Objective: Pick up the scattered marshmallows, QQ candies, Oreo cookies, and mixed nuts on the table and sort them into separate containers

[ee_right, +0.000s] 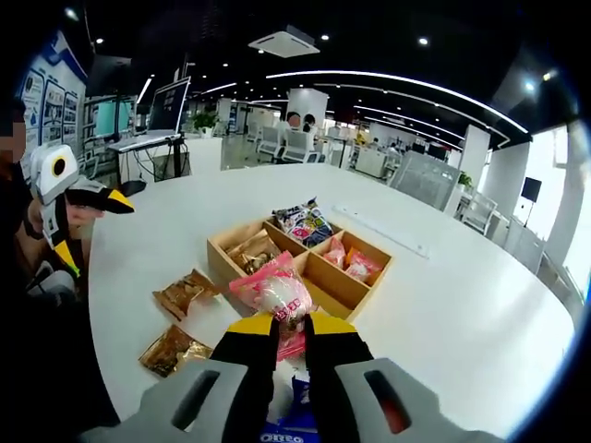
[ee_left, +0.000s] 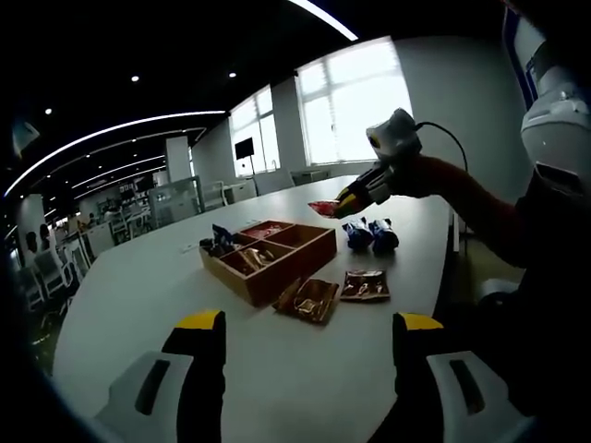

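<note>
While clamped in right hand-held gripper (ee_right: 291,325), marshmallow packet (ee_right: 274,293)

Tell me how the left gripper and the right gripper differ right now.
The left gripper is open, its jaws set wide apart with nothing between them; the right gripper is shut on a pink packet. The left gripper sits back from the wooden box, while the right gripper holds its packet up in front of the box, above the table. Both have yellow-tipped black jaws on grey bodies.
</note>
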A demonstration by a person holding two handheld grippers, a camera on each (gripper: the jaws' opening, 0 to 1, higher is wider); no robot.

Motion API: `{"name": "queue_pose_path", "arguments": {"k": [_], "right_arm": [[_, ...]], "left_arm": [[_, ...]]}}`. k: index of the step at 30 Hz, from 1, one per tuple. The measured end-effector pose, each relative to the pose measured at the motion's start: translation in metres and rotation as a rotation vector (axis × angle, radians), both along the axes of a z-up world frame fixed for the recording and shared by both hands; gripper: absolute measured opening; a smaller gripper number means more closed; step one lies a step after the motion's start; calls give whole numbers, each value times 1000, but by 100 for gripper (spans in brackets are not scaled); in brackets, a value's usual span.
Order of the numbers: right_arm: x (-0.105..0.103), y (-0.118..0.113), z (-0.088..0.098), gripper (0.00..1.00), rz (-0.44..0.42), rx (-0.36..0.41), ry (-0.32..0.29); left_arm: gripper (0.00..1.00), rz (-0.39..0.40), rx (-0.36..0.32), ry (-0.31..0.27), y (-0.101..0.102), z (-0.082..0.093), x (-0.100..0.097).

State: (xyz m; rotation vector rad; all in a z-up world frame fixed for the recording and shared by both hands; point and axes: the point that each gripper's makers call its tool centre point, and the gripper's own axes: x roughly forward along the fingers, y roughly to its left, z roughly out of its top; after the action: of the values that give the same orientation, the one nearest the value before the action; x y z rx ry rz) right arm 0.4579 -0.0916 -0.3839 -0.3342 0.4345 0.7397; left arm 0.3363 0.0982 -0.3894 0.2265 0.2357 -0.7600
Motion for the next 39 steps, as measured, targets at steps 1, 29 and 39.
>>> {"name": "queue_pose_path", "arguments": {"k": [1,29,39], "right_arm": [[1,1,1,8,1,1,-2],[44,6,18,8,-9,-25,-30],[65,4,15,8,-33,-53,-21]], "left_arm": [[77,0,2,0,0,0,0],[78,13,13,2,5,-1,3],[78,13,11,3,4,-2,2]]}}
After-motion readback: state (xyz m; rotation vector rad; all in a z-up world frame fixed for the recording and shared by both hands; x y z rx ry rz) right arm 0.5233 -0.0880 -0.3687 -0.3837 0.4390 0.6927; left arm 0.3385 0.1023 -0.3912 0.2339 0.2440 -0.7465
